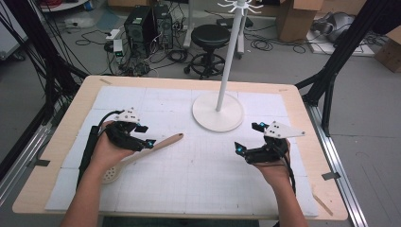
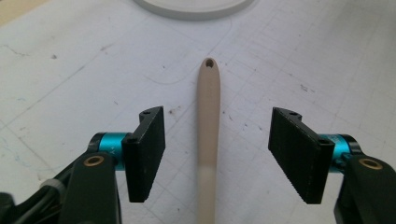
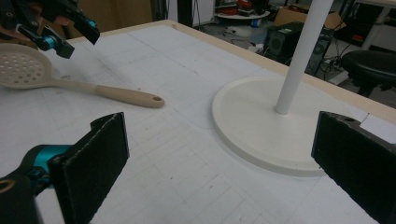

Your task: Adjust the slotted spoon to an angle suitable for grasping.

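High view: spoon (image 1: 156, 145) lies flat on the white mat (image 1: 198, 175), left of the stand (image 1: 218, 112); left gripper (image 1: 142, 140) hovers over its handle, right gripper (image 1: 243, 150) sits well apart, holding nothing.
Left gripper view: jaws spread, handle (image 2: 208, 121) running straight up between them, untouched. Best to drop lower and keep it centred before squeezing.
Right gripper view: jaws wide apart, framing the stand's base (image 3: 261, 126); spoon's holed bowl (image 3: 21, 67) far off.
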